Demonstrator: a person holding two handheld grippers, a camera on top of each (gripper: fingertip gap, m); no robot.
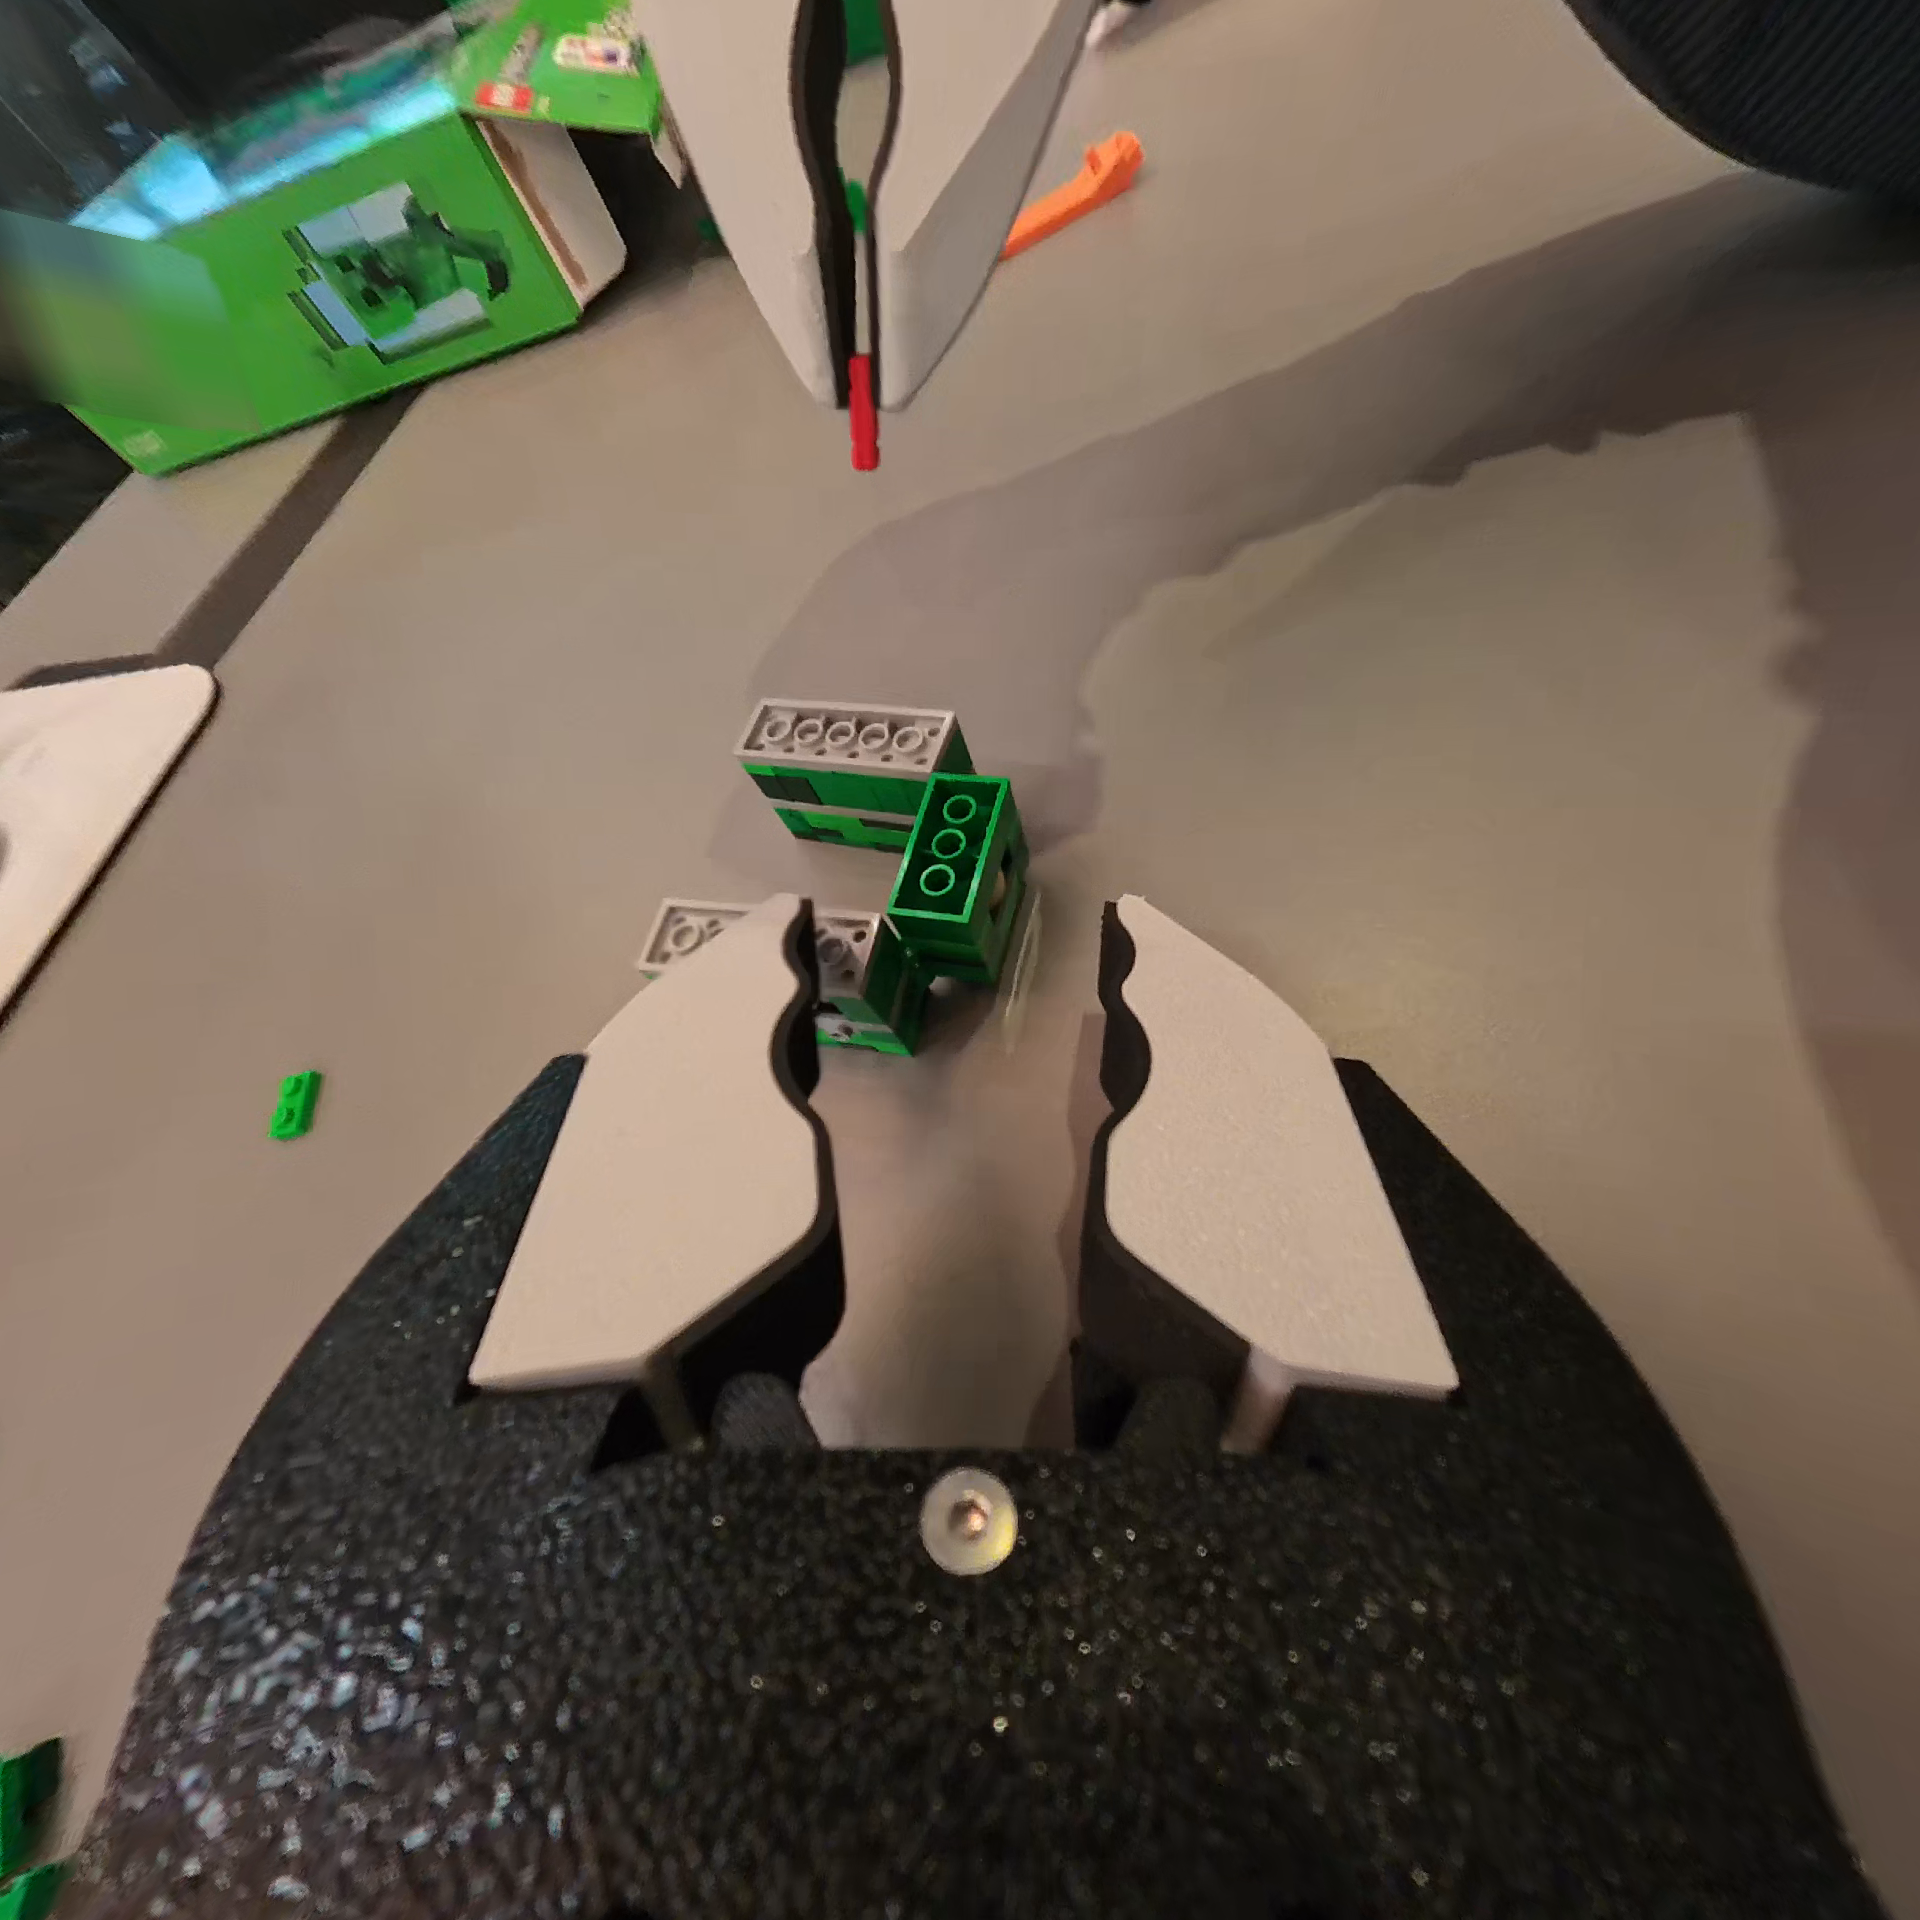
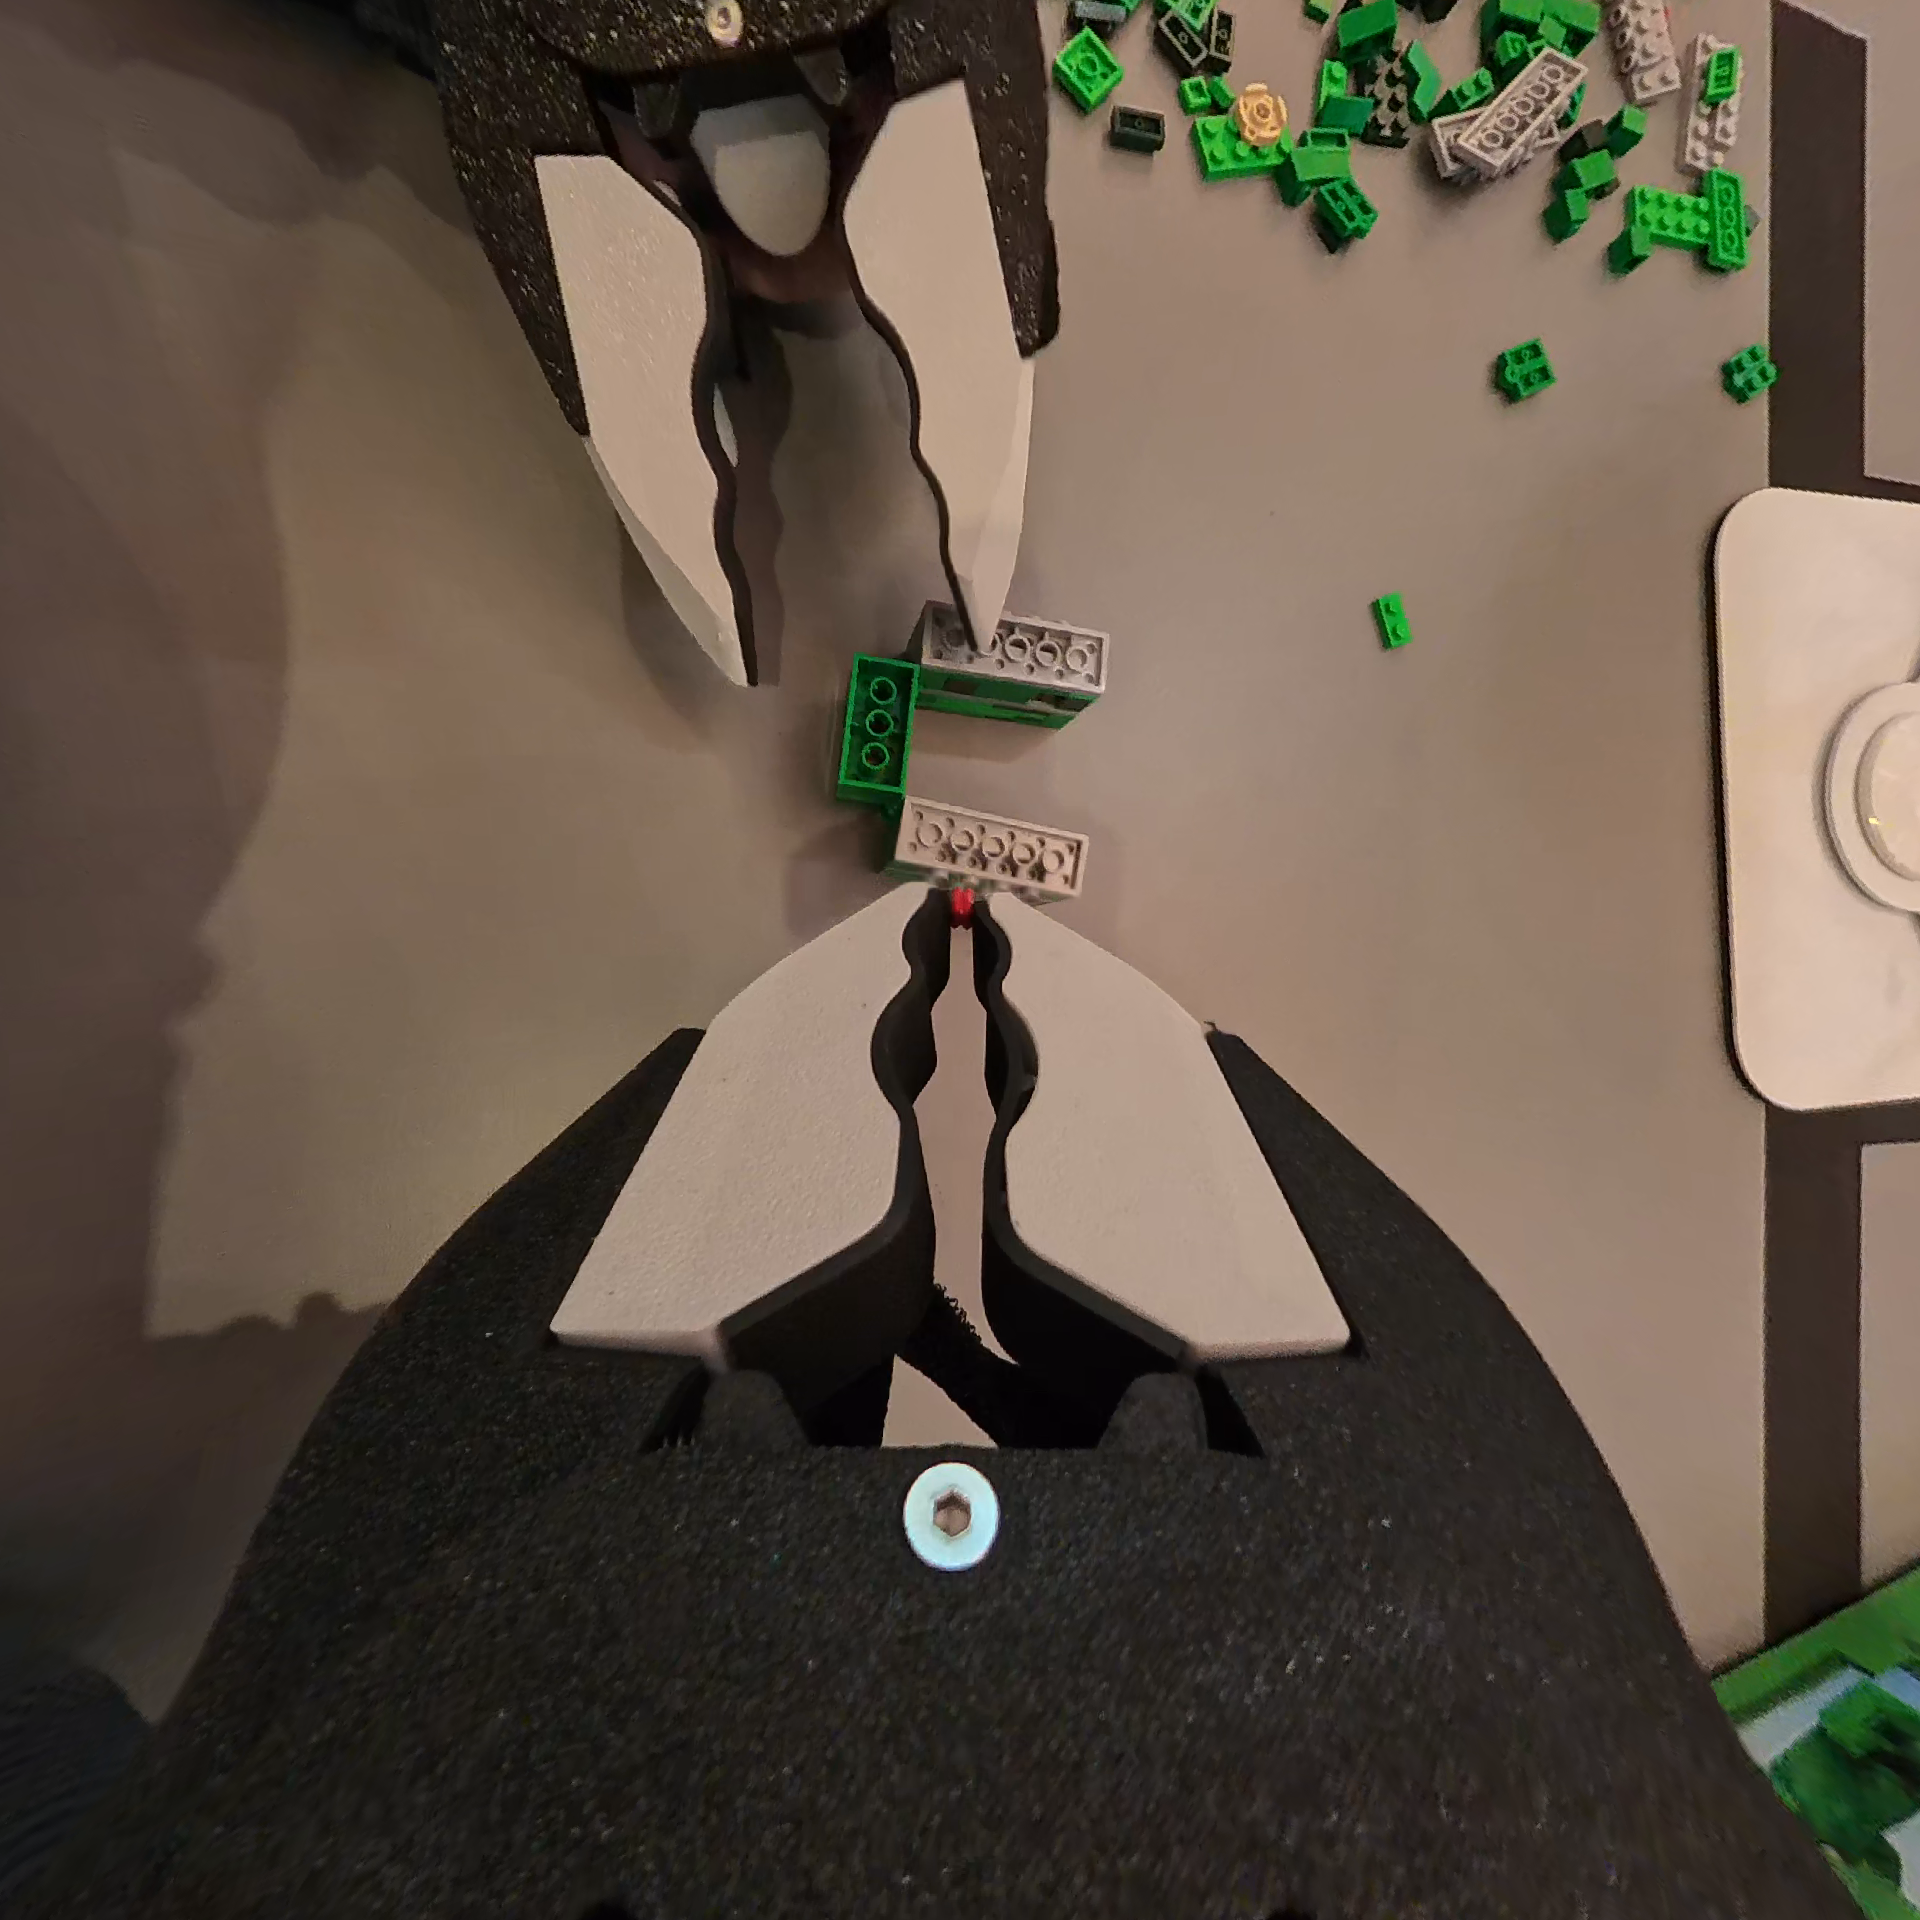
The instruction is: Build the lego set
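Observation:
A C-shaped build (image 1: 945,847) of green bricks with two grey bricks for arms lies on the grey table. It also shows in the right wrist view (image 2: 878,722). My left gripper (image 1: 956,925) is open and empty, right at the build, with one fingertip (image 2: 982,613) over a grey brick. My right gripper (image 2: 961,914) is shut on a small red pin (image 2: 961,906) that sticks out of its tips. In the left wrist view the right gripper (image 1: 860,400) holds the red pin (image 1: 862,421) in the air beyond the build, apart from it.
A pile of loose green and grey bricks (image 2: 1455,114) lies at one side. A single small green plate (image 1: 294,1103) lies apart. A green set box (image 1: 343,281) and an orange brick separator (image 1: 1081,192) are at the back. A white pad (image 2: 1818,790) sits nearby.

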